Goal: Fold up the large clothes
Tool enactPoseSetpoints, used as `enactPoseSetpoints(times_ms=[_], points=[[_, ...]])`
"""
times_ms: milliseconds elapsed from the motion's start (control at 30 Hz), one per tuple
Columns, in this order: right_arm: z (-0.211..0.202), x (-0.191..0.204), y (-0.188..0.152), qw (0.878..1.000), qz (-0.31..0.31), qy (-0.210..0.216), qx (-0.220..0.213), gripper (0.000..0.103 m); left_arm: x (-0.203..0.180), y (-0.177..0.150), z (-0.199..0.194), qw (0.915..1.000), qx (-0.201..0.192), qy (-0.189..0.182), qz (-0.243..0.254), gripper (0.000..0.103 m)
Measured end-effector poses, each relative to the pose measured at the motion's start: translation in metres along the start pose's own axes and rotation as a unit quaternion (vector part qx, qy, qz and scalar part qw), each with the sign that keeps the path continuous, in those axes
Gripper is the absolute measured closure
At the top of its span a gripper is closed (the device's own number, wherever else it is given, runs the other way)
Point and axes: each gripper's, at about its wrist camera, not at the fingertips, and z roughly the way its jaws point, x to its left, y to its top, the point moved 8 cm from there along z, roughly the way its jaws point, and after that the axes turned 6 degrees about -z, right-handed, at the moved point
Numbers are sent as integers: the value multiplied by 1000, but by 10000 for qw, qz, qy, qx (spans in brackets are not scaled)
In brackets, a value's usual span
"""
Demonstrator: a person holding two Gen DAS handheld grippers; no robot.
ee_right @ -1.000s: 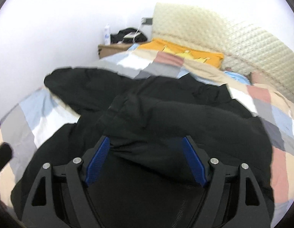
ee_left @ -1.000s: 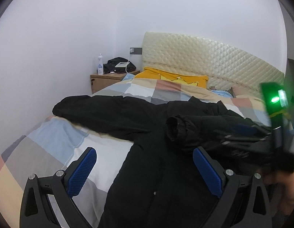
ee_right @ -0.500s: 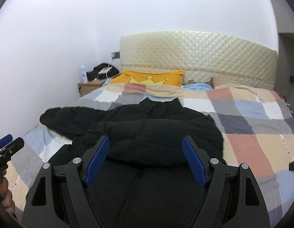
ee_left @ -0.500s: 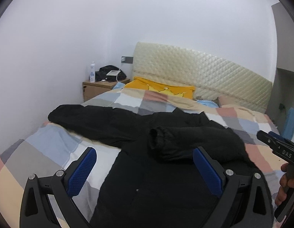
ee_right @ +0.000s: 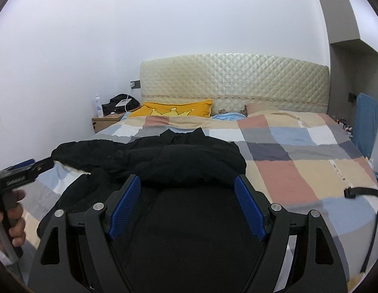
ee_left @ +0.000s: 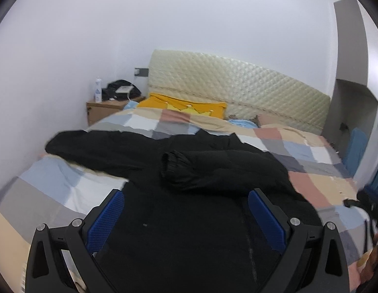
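Two grippers hang above the near end of the bed, both spread wide with nothing between the blue pads: the left gripper (ee_left: 186,216) and the right gripper (ee_right: 187,206). The black jacket (ee_left: 189,195) lies on the checked duvet (ee_left: 308,185), its long axis running from the near edge toward the quilted headboard (ee_right: 234,83), collar at the far end. Its hem is cut off by the bottom of both views (the gripper bodies cover it). One sleeve stretches out to the left; the other is folded across the chest, its cuff (ee_left: 167,164) pointing left. Dark fabric on dark fabric makes the zip and seams hard to make out. The right edge of the left wrist view is blurred. A yellow pillow (ee_right: 175,109) rests against the headboard, a nightstand (ee_right: 105,122) at the far left.
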Motion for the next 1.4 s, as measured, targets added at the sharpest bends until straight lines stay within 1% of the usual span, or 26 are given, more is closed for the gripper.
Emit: enactPoseSetpoints(times_ms=[100,200,300,400,467,533,567,600,633,700,900,1067,1133,1233,1300,1367,1400], points=[[-8,-6,-20,9999,86,7,115,22,-2,-7,4,9999,93,-63,-71,0],[-14,-7,-30,9997,-89,-126,210,22,-7,-16,8,9998,114,-33,147,0],[-25,-6,-35,9998,-76,-100,141,20,-9,-23,8,9996,106,-94,243,1],[-36,-4,-41,9998,-156,-107,64,20,-8,-31,5,9997,135,-181,126,1],[-40,-3,-47,9997,-176,-110,96,20,-4,-33,4,9999,104,-4,89,1],[-42,-4,-54,9997,-79,-118,181,20,0,-32,1,10000,39,53,69,0],[-43,-5,-56,9996,-75,-201,197,20,1,-32,0,10000,41,37,35,1],[-44,-5,-57,9994,-96,-282,193,18,1,-32,0,10000,60,-40,-27,1],[-45,-5,-57,9990,-122,-406,166,12,0,-33,1,9999,111,-116,-56,1],[-46,-7,-56,9991,-38,-394,126,4,-3,-38,6,9993,262,-250,-22,1],[-44,-9,-58,9993,26,-363,73,2,-6,-37,17,9992,331,-137,175,1],[-37,-8,-60,9995,48,-319,62,1,-4,-20,28,9980,456,-12,448,1],[-35,-7,-61,9996,58,-288,57,1,5,-3,34,9976,502,51,468,1],[-33,-10,-63,9996,91,-276,72,1,21,20,40,9978,592,85,281,1],[-31,-12,-64,9994,137,-292,81,1,36,37,49,9962,869,-31,25,1],[-28,-13,-65,9993,173,-327,108,1,52,51,53,9952,953,-27,-216,1],[-27,-14,-65,9992,187,-345,119,1,65,63,56,9941,988,-45,-448,1]])
